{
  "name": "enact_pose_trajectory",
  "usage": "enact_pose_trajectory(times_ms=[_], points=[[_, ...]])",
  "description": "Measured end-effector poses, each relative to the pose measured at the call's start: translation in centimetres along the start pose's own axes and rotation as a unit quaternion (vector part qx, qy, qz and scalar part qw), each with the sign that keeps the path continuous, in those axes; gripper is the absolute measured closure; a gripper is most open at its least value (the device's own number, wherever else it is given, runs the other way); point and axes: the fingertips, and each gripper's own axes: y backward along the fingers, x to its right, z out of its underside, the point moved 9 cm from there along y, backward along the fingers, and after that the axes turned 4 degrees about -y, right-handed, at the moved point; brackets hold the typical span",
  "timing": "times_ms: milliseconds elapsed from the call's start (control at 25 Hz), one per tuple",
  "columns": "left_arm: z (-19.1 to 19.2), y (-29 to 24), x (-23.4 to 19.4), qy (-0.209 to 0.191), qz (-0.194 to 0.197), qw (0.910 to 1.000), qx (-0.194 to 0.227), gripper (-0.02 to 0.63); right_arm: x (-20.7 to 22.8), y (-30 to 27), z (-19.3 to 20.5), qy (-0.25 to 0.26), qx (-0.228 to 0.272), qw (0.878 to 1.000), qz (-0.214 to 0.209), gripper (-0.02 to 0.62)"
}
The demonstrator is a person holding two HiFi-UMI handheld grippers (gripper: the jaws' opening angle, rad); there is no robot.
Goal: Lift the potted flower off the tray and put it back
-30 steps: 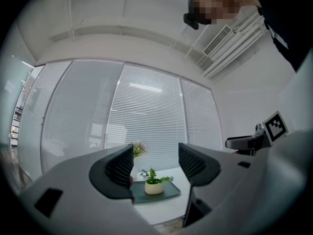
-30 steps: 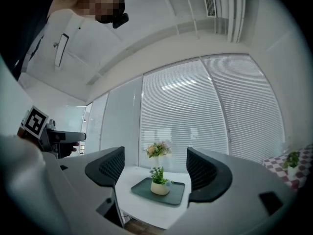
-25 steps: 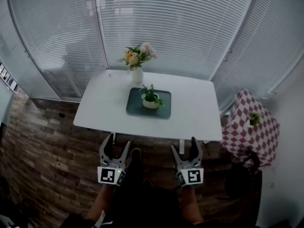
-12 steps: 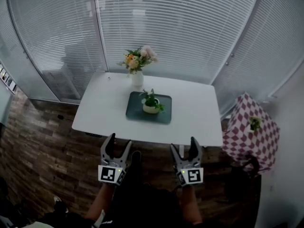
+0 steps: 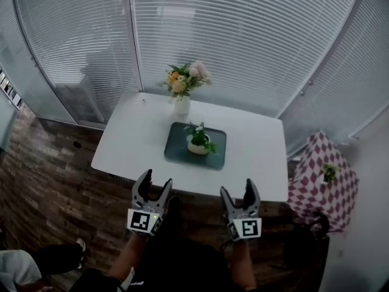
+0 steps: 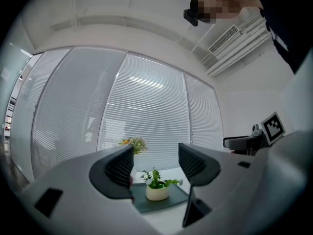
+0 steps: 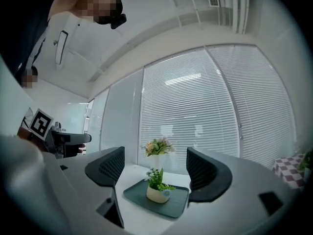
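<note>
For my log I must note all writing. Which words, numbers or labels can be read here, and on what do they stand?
No text can be read.
On the left hand-held gripper and the right hand-held gripper: square black-and-white markers, no letters.
The small wall panels: too small to read.

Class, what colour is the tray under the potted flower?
Dark grey-green rectangular tray, best seen in head view.

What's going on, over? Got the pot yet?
Left gripper and right gripper open, empty, short of the table. Pot on tray, untouched. Vase behind tray, not in the way. Over.
</note>
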Motion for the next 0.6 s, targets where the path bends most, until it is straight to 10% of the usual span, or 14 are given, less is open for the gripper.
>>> enact_pose_trajectory(times_ms=[600], points=[[0.6,-10.5,-5.9,-0.002,0.02,0.9993,-0.032,0.337,2.9,-10.8,0.8,-0.005,-0.04,0.999,-0.004,0.235]])
